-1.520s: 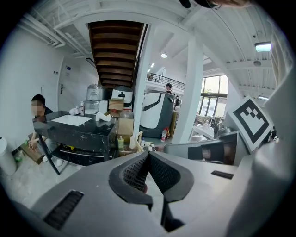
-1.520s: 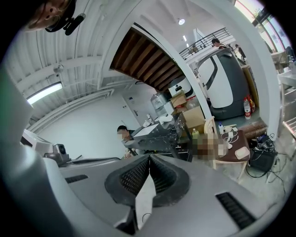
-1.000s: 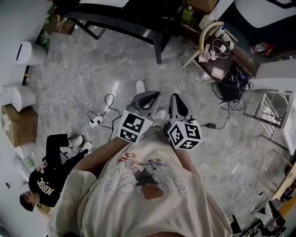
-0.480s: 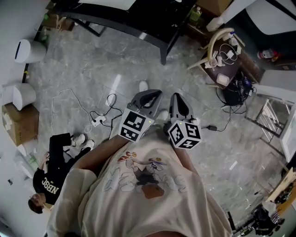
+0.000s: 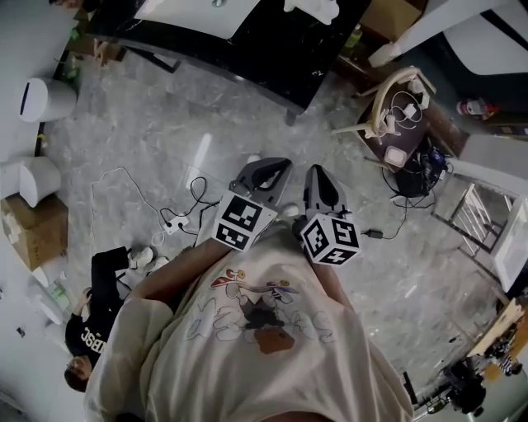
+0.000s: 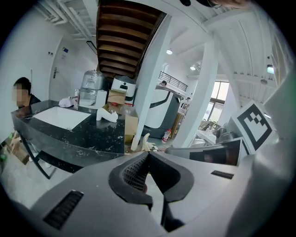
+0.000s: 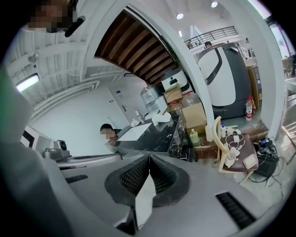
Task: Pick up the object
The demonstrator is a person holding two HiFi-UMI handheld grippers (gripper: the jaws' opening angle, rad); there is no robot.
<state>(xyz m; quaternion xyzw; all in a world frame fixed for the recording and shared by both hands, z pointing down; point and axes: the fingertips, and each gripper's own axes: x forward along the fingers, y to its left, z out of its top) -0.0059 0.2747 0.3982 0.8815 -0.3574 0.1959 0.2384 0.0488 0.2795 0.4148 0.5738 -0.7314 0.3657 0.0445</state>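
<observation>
1. Progress: the pick-up is not yet beginning. Nothing is being held, so the whole task is outstanding.
2. The left hand-held gripper (image 5: 266,171) is sitting clenched and empty, its pads (image 6: 134,173) meeting at the tips. The right hand-held gripper (image 5: 318,176) is likewise clenched on nothing. Both are hanging close to the person's body, over the floor (image 5: 148,124).
3. The object (image 5: 312,8), judged to be the white, lumpy, matte piece, is lying on the far bench (image 5: 272,45). It is right of a flat white sheet (image 5: 194,15) and well apart from both grippers.
4. Materials: the bench is showing glossy black stone with pale veining, and the floor grey marbled tile. The gripper shells are showing smooth grey plastic, with black cross-hatched pads.
5. Left to do: approaching the bench, opening a gripper, closing on the object and lifting it.
</observation>
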